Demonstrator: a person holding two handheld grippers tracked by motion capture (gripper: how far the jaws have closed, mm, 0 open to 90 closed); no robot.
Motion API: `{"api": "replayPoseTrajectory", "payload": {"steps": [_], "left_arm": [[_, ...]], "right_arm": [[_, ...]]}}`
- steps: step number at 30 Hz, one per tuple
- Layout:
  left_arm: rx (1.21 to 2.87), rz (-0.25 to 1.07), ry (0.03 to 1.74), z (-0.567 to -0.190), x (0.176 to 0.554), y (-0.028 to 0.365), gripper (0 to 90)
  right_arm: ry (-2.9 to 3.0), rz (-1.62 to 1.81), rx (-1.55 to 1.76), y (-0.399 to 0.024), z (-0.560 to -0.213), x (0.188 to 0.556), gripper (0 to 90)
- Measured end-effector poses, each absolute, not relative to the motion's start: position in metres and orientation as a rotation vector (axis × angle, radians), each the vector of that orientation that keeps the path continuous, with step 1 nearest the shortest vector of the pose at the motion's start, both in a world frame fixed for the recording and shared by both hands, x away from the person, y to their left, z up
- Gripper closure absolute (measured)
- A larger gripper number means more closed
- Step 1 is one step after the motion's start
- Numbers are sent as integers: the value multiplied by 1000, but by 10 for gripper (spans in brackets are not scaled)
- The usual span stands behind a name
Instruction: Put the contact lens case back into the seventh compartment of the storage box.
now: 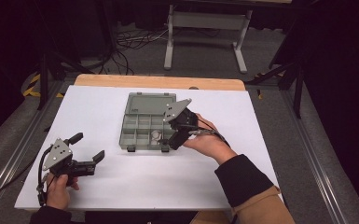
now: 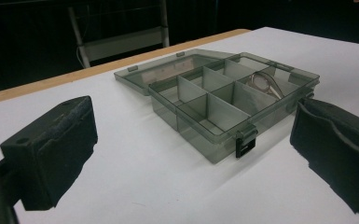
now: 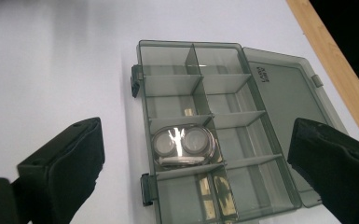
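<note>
A smoky grey compartment box (image 1: 137,125) lies open mid-table, its lid (image 1: 150,101) flat behind it. One front compartment holds a shiny metal piece with two round faces (image 3: 182,145), also seen in the high view as a pale piece (image 1: 156,135) and in the left gripper view as a shiny piece (image 2: 263,84). My right gripper (image 1: 170,141) hovers over the box's front right corner. Its jaws are open and look down into the tray, nothing between them (image 3: 196,154). My left gripper (image 1: 87,147) rests low at the table's front left, open and empty, facing the box (image 2: 191,135).
The white tabletop (image 1: 261,116) has free room on both sides of the box. A wooden edge (image 1: 158,81) borders the far side. Beyond it stand a white metal frame (image 1: 205,28) and cables (image 1: 130,39) on the floor. Two black latches (image 1: 131,149) sit on the box's front.
</note>
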State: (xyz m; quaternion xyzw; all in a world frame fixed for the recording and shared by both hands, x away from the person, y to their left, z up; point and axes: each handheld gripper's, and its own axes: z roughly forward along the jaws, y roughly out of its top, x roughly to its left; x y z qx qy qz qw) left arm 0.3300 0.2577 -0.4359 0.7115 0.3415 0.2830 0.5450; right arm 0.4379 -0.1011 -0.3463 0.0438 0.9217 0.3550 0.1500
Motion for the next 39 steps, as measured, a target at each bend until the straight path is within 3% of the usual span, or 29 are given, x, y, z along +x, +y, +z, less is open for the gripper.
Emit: {"api": "replayPoseTrajectory", "payload": {"steps": [24, 39], "left_arm": [[1690, 672, 813, -436, 330, 258, 15], [1684, 671, 816, -436, 329, 257, 15]], "right_arm": [[2502, 1154, 273, -153, -345, 400, 44], [2410, 1262, 397, -192, -361, 380, 45]]}}
